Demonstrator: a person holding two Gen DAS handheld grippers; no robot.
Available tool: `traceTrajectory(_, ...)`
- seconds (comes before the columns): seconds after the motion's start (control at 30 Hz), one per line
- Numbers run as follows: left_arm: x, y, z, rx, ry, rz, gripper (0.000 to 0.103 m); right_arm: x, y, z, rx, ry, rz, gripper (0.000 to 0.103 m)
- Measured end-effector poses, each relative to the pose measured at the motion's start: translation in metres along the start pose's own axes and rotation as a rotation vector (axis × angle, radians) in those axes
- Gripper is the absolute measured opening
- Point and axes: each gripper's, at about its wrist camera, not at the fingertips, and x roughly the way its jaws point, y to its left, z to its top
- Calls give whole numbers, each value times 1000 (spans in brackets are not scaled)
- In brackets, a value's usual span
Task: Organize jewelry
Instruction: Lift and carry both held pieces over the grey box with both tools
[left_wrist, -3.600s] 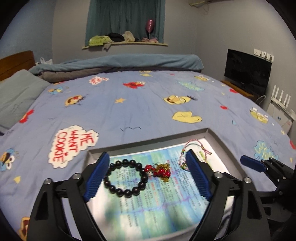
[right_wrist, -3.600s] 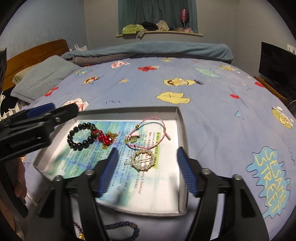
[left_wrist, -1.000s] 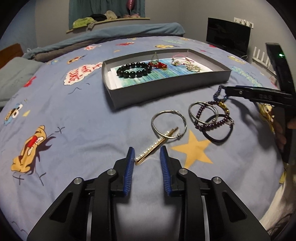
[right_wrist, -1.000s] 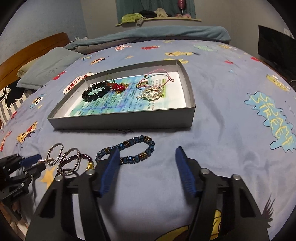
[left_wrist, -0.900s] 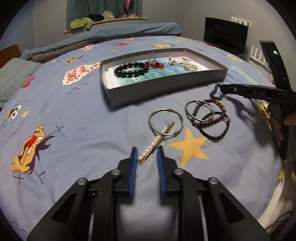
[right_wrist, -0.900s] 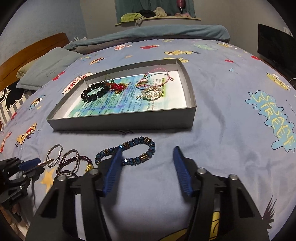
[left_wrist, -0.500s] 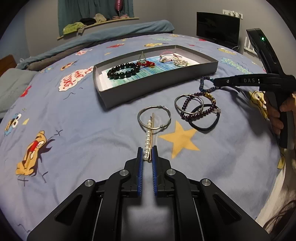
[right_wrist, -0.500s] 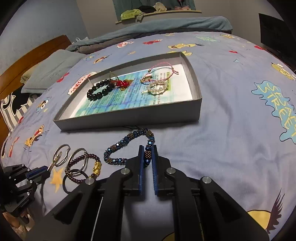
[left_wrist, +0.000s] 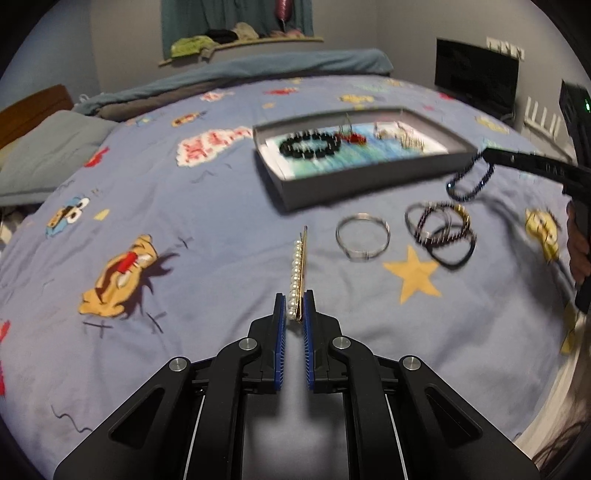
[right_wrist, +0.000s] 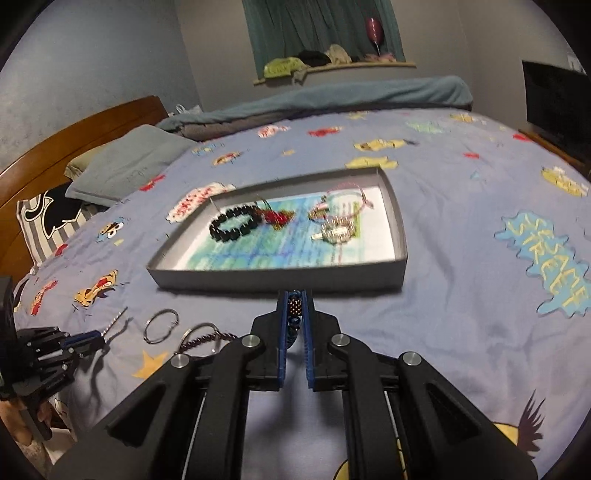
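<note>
Carrying both pieces toward the grey tray (right_wrist: 280, 278), I keep my left gripper (left_wrist: 294, 308) jaws pinched on the pearl hairpin (left_wrist: 298, 271) and my right gripper (right_wrist: 295, 306) jaws on the blue bracelet (left_wrist: 469, 181), seemingly dangling clear, lifting over the tray's front wall first.

bedsheet (left_wrist: 221, 206): periwinkle blue, printed with cartoon figures, yellow stars, red and white patches
tray (right_wrist: 280, 275): grey walls, floor lined with blue-green printed paper
bead bracelet (left_wrist: 309, 144): black
hair clip (left_wrist: 298, 271): white pearls on gold bar
beaded bracelet (left_wrist: 469, 181): dark blue
ring bangle (left_wrist: 362, 236): silver
left gripper (left_wrist: 294, 314): black, blue pads
right gripper (right_wrist: 295, 308): black, blue pads
pillow (right_wrist: 129, 166): grey-green
headboard (right_wrist: 74, 133): brown wood
</note>
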Motion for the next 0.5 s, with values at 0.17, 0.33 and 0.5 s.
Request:
traceTrajectory(0.17, -9, -3, 22, -17, -39, -14, 10, -13, 8, 17, -34, -58, -28, 7)
traceTrajectory(0.33, -9, -13, 56, -2, -76, -16, 10, -22, 9, 37, -36, -97, -43, 7)
traceTrajectory(0.5, 4, -26, 93, 14, -98, -34, 10, -21, 8, 64, -33, -141, -50, 7)
